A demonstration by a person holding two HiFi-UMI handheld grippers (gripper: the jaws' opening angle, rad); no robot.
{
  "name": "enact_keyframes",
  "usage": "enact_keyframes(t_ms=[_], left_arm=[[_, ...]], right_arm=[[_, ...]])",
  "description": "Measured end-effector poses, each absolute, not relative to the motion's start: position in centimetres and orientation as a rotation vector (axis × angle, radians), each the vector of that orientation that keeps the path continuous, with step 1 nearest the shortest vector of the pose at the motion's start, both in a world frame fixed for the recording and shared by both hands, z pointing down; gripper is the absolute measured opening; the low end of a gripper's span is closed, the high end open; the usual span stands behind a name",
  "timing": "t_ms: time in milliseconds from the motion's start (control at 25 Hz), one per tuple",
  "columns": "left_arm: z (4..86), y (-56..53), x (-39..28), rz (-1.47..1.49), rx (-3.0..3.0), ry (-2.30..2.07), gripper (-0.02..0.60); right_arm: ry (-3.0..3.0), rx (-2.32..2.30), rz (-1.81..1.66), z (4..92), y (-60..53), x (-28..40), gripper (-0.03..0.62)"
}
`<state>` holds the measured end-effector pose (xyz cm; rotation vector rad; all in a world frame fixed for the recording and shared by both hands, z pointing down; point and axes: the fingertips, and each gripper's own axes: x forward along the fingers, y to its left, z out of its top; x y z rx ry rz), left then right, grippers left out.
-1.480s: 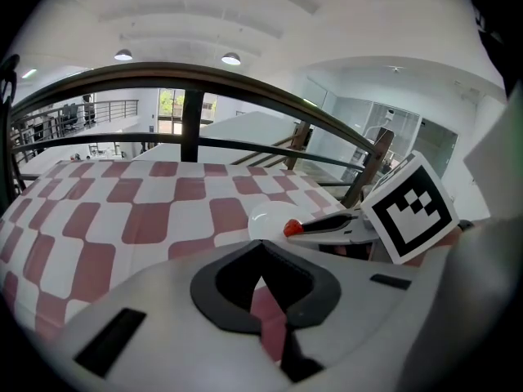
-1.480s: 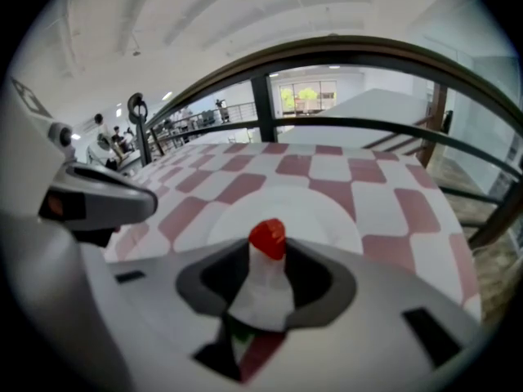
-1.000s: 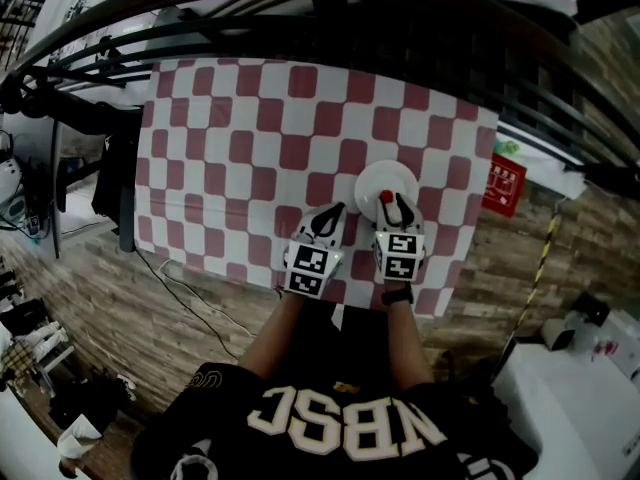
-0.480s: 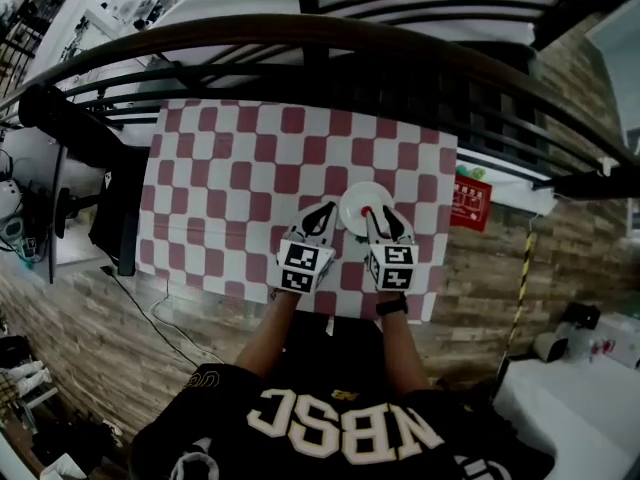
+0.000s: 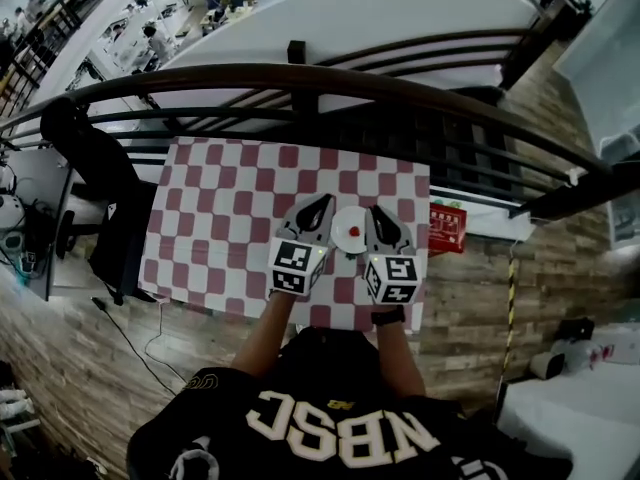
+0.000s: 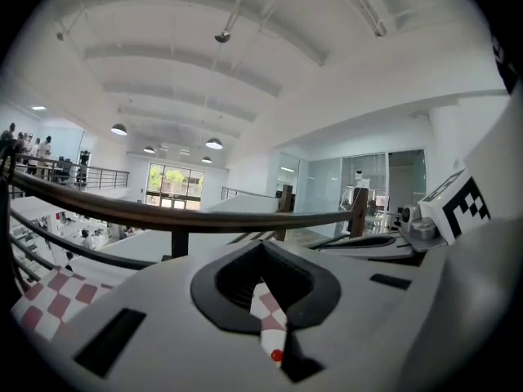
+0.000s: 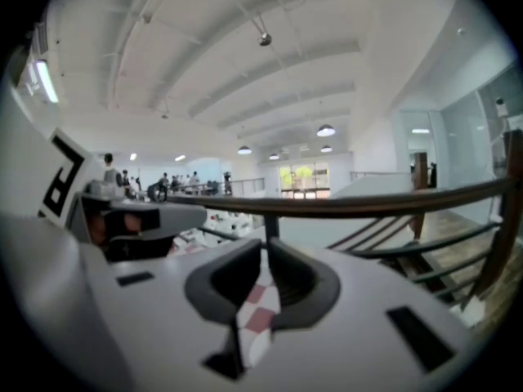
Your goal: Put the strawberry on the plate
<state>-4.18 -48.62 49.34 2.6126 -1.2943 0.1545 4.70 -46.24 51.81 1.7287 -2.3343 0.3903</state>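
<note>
The strawberry [image 5: 353,232] already lies on the plate [image 5: 343,224], which stands on the checked cloth [image 5: 230,198], right of its middle and toward the near edge. It looks small, light and soft, so it would probably bruise under a hard pinch; the best hold seems to be across its broad sides, with mild pressure. The left gripper [image 5: 322,201] hangs above the plate's left rim, its jaws together and empty. The right gripper [image 5: 373,211], above the right rim, has just been closing and holds nothing.
</note>
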Motion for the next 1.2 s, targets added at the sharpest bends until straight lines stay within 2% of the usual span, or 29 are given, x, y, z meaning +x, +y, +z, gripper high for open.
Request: enact_keyframes(t_ms=[360,1040,1200], left_arm=[[41.8,-46.1,-3.2,0.019,2.744,-1.310,0.009],[41.4,-39.8,-5.1,0.014,2.811,-1.233,0.009],[42.0,-40.1,-3.4,0.027,2.813,-1.203,0.009]], right_arm=[[-2.395,1.816,0.187,43.8,-43.9,4.9,0.020],[-2.381,1.927,0.031,41.7,-37.9,1.4,0.020],[-2.355,1.958,0.057,42.3,-38.2,3.4,0.020]])
